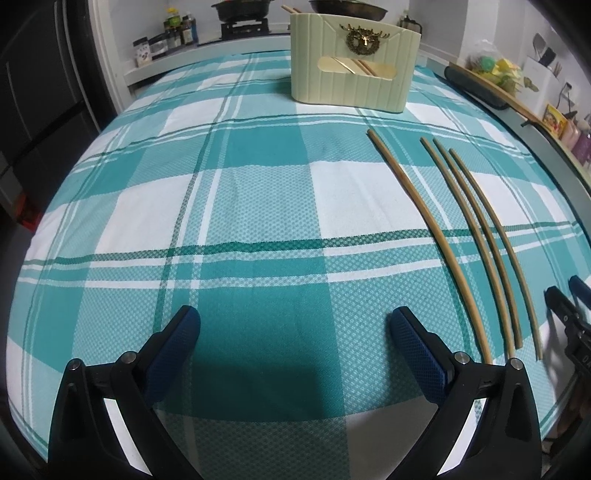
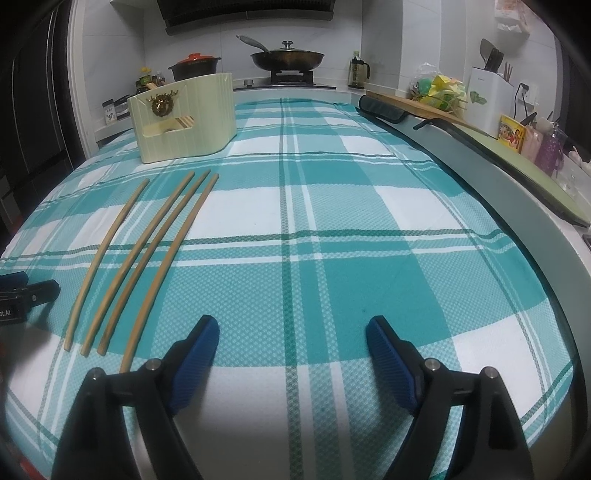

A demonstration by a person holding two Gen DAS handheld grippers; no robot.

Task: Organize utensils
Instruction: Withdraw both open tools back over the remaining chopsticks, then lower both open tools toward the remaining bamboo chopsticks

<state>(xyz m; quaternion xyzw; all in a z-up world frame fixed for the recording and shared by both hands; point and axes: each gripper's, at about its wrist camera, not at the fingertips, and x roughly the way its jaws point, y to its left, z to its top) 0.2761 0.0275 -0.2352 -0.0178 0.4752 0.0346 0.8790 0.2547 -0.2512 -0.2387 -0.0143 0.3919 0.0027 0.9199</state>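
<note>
Several wooden chopsticks lie side by side on the teal plaid tablecloth, right of my left gripper. That gripper hovers low over bare cloth, open, nothing between its blue pads. In the right wrist view the chopsticks lie left of my right gripper, which is also open and holds nothing; the nearest stick ends just beside its left finger. A cream utensil holder with a gold emblem stands upright at the far end, with chopsticks inside; it is also in the right wrist view. Each gripper shows at the edge of the other's view.
Behind the table a stove carries a wok and a red-lidded pot, with spice jars to their left. Along the table's right edge run a grey rim, a dark pad and a cluttered counter.
</note>
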